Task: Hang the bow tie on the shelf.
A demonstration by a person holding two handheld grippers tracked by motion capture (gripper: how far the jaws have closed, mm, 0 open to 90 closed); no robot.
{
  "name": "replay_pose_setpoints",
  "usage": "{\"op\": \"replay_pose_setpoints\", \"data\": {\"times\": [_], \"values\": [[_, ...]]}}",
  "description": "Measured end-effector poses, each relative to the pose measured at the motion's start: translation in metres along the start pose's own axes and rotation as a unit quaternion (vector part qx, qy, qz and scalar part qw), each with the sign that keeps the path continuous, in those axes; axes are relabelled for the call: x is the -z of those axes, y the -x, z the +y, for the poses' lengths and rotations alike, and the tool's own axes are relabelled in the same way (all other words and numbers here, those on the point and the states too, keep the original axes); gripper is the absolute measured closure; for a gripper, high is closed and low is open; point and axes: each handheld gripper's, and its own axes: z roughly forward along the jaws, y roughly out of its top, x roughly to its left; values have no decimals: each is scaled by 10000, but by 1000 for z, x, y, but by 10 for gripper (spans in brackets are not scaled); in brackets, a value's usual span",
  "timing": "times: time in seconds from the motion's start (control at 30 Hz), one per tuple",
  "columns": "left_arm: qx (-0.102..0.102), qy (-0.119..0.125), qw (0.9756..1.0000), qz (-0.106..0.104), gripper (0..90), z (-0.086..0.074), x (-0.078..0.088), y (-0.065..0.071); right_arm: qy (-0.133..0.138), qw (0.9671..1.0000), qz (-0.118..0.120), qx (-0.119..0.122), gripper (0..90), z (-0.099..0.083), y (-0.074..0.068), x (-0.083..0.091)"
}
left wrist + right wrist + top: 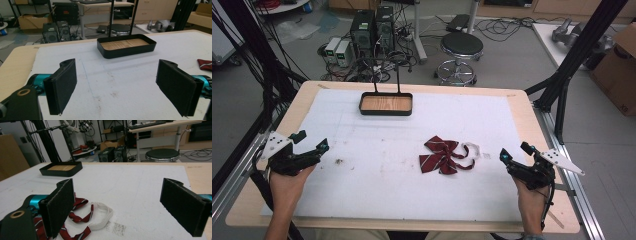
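A dark red bow tie [441, 155] with thin white stripes and a white elastic strap [473, 148] lies on the white mat, right of centre. In the right gripper view the bow tie [76, 216] and its strap [101, 216] lie low at the left, partly behind the left jaw. My right gripper [515, 152] hovers just right of it, open and holding nothing [120, 206]. My left gripper [313, 141] is at the mat's left side, open and empty [120, 86]. A black tray with a wooden floor [386, 103] stands at the far middle [126, 45].
The white mat [377, 170] covers a light wooden table [532, 120]. Small dark specks [338, 161] mark the mat near the left gripper. Black frame posts [562, 75] rise at the table's right and left. A stool [461, 50] and computers stand on the floor beyond.
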Motion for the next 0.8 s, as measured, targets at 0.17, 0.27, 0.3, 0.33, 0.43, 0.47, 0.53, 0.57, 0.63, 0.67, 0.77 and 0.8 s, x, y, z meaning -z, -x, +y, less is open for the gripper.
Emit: {"op": "replay_pose_setpoints", "data": {"times": [0.17,0.27,0.3,0.33,0.43,0.47,0.53,0.57,0.63,0.67,0.77,0.8], "values": [[-40,-71,10000,-13,174,0,-1,-1,8,10000,-17,27,114,0,-1,0],[-53,-80,10000,-13,175,0,-1,-1,-10,10000,-10,14,114,-1,-2,1],[-58,-93,9999,-12,175,0,0,-1,-22,10000,-14,1,114,-1,-2,1],[-46,-85,10000,-16,176,0,0,-1,-14,10000,-14,2,114,-1,-2,1],[-42,-66,10000,-6,175,1,2,-2,-8,10000,-2,10,114,0,-3,0],[-35,-60,10000,-8,176,1,2,-1,-3,10000,-1,36,114,0,-3,0],[-62,-73,10000,-15,175,1,2,-1,6,10000,-32,52,114,0,-4,0],[-62,-73,10000,-15,175,1,2,-1,-8,10000,-26,28,114,0,-4,0],[-114,-103,9999,-16,176,2,2,0,-4,10000,-35,40,114,-1,-4,0],[-128,-104,9999,-26,176,2,2,0,14,10000,-28,48,114,-1,-4,0],[-125,-95,9999,-28,176,2,2,1,2,10000,-18,26,114,-1,-5,0],[-118,-80,9999,-24,176,3,2,0,-7,10000,-14,42,114,-1,-5,-1]]}}
